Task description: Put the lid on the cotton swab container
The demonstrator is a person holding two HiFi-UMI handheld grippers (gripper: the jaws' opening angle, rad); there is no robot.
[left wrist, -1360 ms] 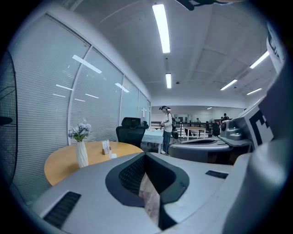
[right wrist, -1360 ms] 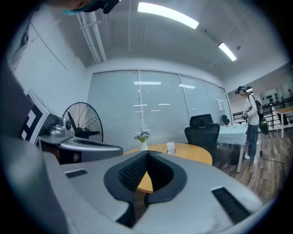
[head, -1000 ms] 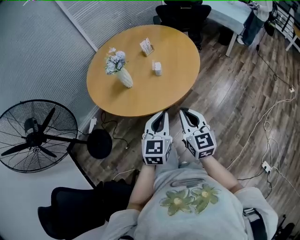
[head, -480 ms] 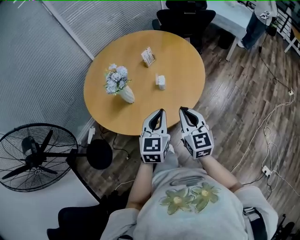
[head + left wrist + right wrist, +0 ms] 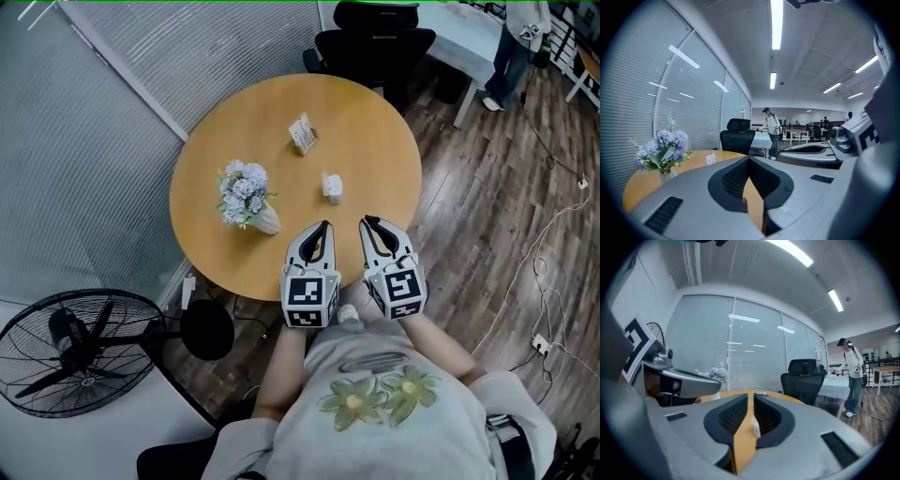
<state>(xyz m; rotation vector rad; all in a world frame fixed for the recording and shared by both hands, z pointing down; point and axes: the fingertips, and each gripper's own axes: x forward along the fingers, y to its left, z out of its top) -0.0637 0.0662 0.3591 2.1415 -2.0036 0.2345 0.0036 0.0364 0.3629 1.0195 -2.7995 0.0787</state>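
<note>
how many of each thing

there is one round table [image 5: 375, 141]. three things stand on it: one vase of flowers [image 5: 246, 200], one small white box [image 5: 332, 186] and one little card stand [image 5: 302, 133]. there are two grippers, the left gripper [image 5: 323, 228] and the right gripper [image 5: 368, 223]. there is one big fan [image 5: 70, 352] on the floor. there is one black chair [image 5: 375, 33] behind the table. there are two people: one person in a grey shirt [image 5: 394, 431], and one other person [image 5: 511, 47] standing far off. the grey shirt has two flowers printed on it.
</note>
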